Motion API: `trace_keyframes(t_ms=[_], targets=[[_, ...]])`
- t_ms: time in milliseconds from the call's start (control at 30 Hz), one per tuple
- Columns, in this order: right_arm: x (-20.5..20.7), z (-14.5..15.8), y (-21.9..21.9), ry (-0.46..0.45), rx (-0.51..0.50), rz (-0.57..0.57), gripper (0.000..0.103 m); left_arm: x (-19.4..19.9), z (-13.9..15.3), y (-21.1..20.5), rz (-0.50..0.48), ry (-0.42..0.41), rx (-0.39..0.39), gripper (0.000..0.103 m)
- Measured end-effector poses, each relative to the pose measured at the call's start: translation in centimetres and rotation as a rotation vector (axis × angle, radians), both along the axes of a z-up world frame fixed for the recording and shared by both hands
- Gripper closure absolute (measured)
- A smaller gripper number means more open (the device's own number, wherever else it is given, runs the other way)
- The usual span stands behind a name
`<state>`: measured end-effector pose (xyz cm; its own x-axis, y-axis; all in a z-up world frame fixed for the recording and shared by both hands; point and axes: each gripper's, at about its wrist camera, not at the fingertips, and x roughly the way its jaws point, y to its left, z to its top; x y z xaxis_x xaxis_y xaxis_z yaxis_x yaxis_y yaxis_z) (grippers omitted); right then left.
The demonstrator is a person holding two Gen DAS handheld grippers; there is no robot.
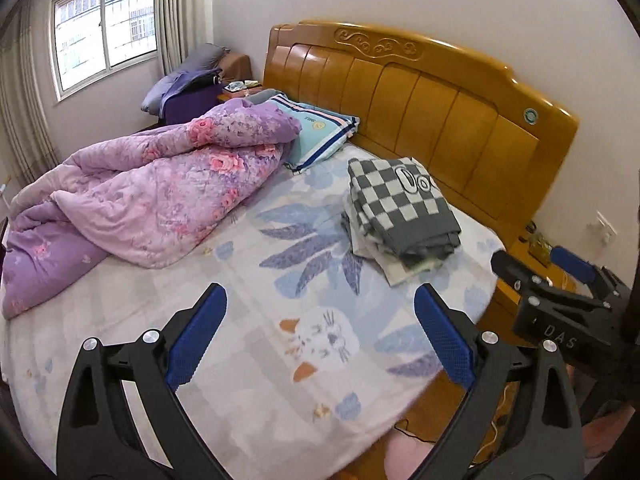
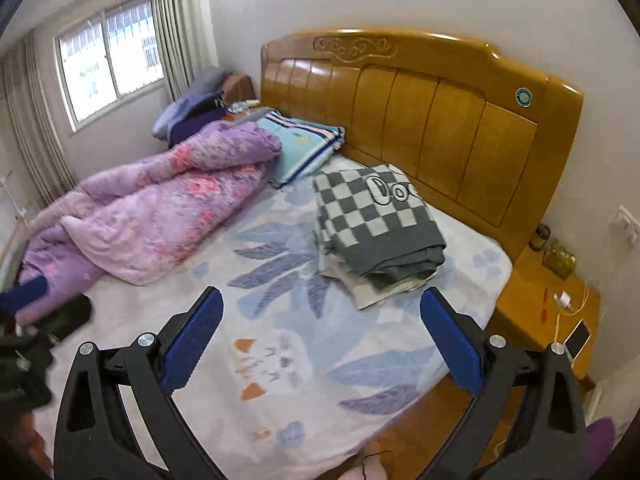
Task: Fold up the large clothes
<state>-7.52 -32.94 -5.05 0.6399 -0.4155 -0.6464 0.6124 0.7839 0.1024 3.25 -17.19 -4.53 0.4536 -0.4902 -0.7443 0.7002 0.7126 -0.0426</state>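
Note:
A folded grey-and-white checkered garment (image 1: pixel 402 206) lies on top of a small pile of folded clothes near the headboard, on the bed's leaf-print sheet (image 1: pixel 256 280); it also shows in the right wrist view (image 2: pixel 378 220). My left gripper (image 1: pixel 318 332) is open and empty, held above the sheet short of the pile. My right gripper (image 2: pixel 322 338) is open and empty, also above the sheet short of the pile. The right gripper also shows at the right edge of the left wrist view (image 1: pixel 560 276).
A crumpled purple floral quilt (image 1: pixel 152 200) fills the bed's left side. A striped light-blue pillow (image 1: pixel 316 132) lies by the wooden headboard (image 1: pixel 420 92). A nightstand (image 2: pixel 532 312) with a phone and cables stands to the right. A window (image 1: pixel 104 28) is at the far left.

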Motion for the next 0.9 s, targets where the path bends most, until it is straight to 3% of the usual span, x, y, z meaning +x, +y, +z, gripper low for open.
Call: trace_keyframes(t_ms=[333, 633, 900], targets=[[-1.4, 2.0, 4.9, -0.029, -0.072, 0.083, 0.008, -2.6, 0.9, 4.1, 0.080, -0.005, -0.028, 0.005], [-0.7, 1.5, 4.6, -0.028, -0.099, 0.125, 0.008, -2.9, 0.8, 4.1, 0.158, -0.021, -0.010, 0.005], [-0.3, 1.3, 4.2, -0.029, -0.096, 0.136, 0.008, -2.2, 0.8, 3.6, 0.165, -0.016, -0.007, 0.005]])
